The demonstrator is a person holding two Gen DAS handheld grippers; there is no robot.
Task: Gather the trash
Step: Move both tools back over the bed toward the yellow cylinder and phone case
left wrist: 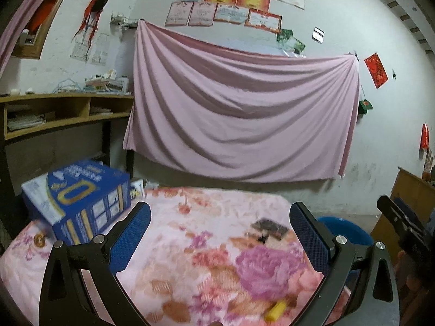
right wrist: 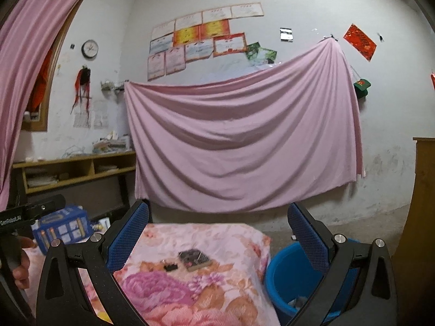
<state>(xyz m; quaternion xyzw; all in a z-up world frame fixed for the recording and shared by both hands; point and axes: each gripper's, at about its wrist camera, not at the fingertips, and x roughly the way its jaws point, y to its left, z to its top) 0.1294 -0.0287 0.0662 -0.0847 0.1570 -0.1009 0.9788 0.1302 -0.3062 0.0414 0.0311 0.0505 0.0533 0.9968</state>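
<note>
A table under a pink floral cloth (left wrist: 212, 212) (right wrist: 217, 239) holds the trash. A dark flat wrapper (left wrist: 269, 228) (right wrist: 194, 259) lies near its far right side, with a small black scrap (right wrist: 170, 267) beside it. A yellow piece (left wrist: 276, 309) lies near the front edge. A blue bin (right wrist: 282, 274) (left wrist: 345, 229) stands on the floor right of the table. My left gripper (left wrist: 220, 233) is open and empty above the cloth. My right gripper (right wrist: 218, 233) is open and empty, with its right finger over the bin.
A blue printed box (left wrist: 81, 198) (right wrist: 62, 226) sits at the table's left. A wooden shelf desk (left wrist: 65, 111) stands at the left wall. A pink sheet (left wrist: 239, 108) hangs on the back wall. A wooden cabinet (right wrist: 424, 217) stands at right.
</note>
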